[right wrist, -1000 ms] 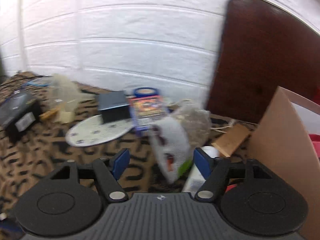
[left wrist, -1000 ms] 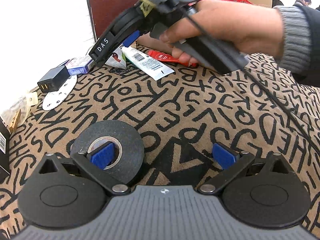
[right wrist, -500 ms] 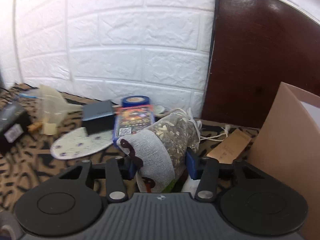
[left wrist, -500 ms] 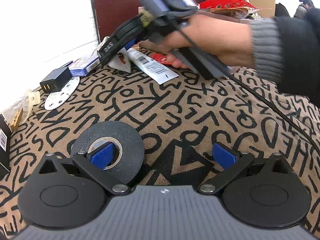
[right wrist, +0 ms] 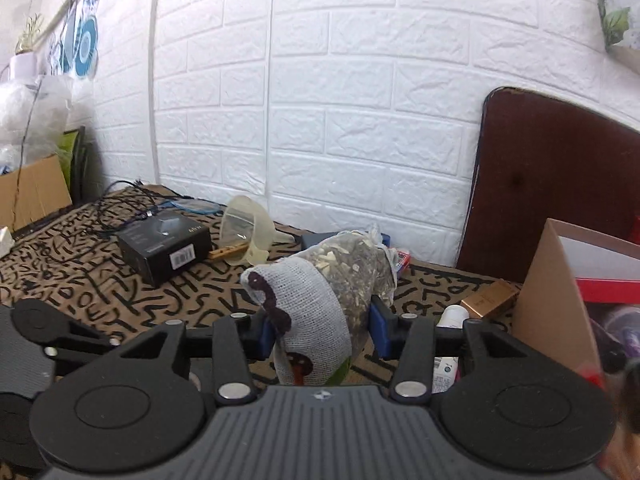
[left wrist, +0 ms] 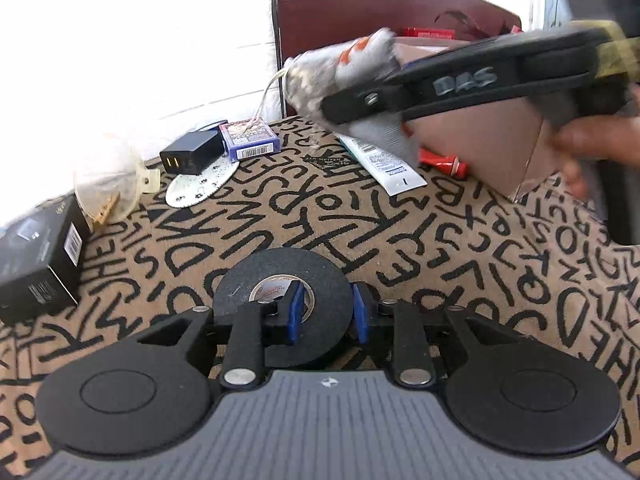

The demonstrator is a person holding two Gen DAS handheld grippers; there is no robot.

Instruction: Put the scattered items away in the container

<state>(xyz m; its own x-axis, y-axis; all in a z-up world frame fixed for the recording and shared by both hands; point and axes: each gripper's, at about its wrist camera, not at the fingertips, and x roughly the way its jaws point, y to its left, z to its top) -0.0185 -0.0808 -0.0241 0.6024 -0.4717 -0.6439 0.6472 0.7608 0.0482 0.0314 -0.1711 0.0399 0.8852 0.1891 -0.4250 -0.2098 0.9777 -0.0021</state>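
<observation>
My left gripper point(left wrist: 326, 312) is shut on a black tape roll point(left wrist: 240, 292), one finger inside its core and one outside, low over the patterned cloth. My right gripper point(right wrist: 322, 330) is shut on a gauze herb pouch point(right wrist: 320, 304) and holds it in the air; the pouch also shows in the left wrist view point(left wrist: 320, 76), lifted above the cloth, near the brown cardboard box point(left wrist: 492, 152). The box also shows at the right of the right wrist view point(right wrist: 548, 312).
On the cloth lie a white tube point(left wrist: 384, 164), a red tube point(left wrist: 444, 162), a blue card box point(left wrist: 250, 140), a black charger point(left wrist: 190, 154) on a white disc point(left wrist: 200, 188), a clear funnel point(left wrist: 108, 176) and a black box point(left wrist: 36, 260). A brown chair back point(right wrist: 560, 184) stands against the brick wall.
My left gripper closed onto the tape roll. My right gripper closed on the herb pouch, then lifted it off the cloth and up towards the cardboard box.
</observation>
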